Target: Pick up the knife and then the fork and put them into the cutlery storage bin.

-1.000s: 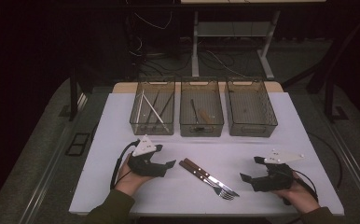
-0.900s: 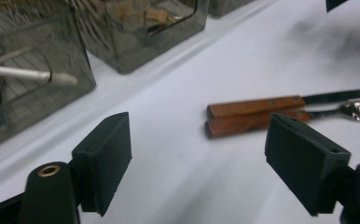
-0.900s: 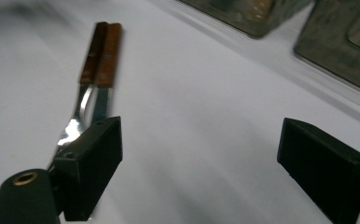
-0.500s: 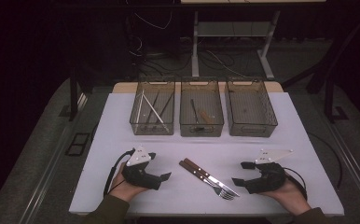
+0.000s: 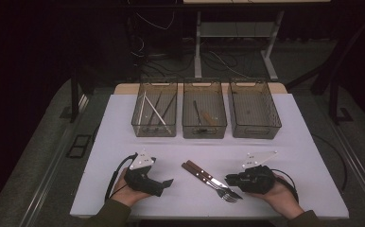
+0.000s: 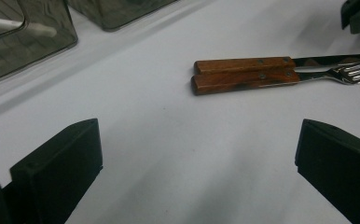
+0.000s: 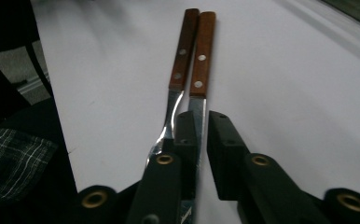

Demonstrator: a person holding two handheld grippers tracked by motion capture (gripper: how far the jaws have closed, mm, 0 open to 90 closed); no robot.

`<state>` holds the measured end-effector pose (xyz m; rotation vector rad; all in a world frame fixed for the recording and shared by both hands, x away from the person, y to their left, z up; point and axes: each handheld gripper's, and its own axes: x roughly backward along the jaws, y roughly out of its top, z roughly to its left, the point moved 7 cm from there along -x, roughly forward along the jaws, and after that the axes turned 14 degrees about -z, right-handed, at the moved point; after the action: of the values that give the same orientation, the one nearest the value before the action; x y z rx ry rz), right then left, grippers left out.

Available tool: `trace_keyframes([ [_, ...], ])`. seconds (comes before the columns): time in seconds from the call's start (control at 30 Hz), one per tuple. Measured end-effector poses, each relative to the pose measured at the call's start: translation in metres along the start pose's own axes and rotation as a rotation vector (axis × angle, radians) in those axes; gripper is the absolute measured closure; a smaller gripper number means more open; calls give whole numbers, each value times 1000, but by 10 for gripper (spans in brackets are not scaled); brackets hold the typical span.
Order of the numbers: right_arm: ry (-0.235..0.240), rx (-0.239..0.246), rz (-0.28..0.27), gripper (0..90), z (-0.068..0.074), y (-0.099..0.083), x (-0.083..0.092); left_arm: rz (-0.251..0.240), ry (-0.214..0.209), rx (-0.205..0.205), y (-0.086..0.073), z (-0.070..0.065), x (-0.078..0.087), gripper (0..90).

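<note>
In the high view, a knife [image 5: 208, 173] and a fork [image 5: 213, 182] are lying side by side (wooden handles touching) on the white table [image 5: 303, 156], low in the middle of the frame. The right gripper [image 5: 229, 179] is sitting at their metal ends, lower right; its jaws have just been closing and are now standing narrow around the knife blade, as the right gripper view is showing. The left gripper [image 5: 167, 183], lower left, has just been opening, its jaws gaping wide with nothing between them.
</note>
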<state>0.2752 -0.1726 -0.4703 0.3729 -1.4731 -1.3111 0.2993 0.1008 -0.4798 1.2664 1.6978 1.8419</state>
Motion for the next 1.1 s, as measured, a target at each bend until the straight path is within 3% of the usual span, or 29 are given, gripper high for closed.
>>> trace_keyframes([
  [0.13,28,24,17,900,7,2,-10,7,-3,10,0,0,-2,0],
  [0.43,69,51,59,900,23,3,-33,-4,-1,11,0,-1,-2,19],
  [0.73,47,88,142,900,31,-5,-52,-6,-1,11,0,-1,-2,23],
  [1.1,31,103,153,900,29,-6,-50,-5,-1,12,0,-1,-2,27],
])
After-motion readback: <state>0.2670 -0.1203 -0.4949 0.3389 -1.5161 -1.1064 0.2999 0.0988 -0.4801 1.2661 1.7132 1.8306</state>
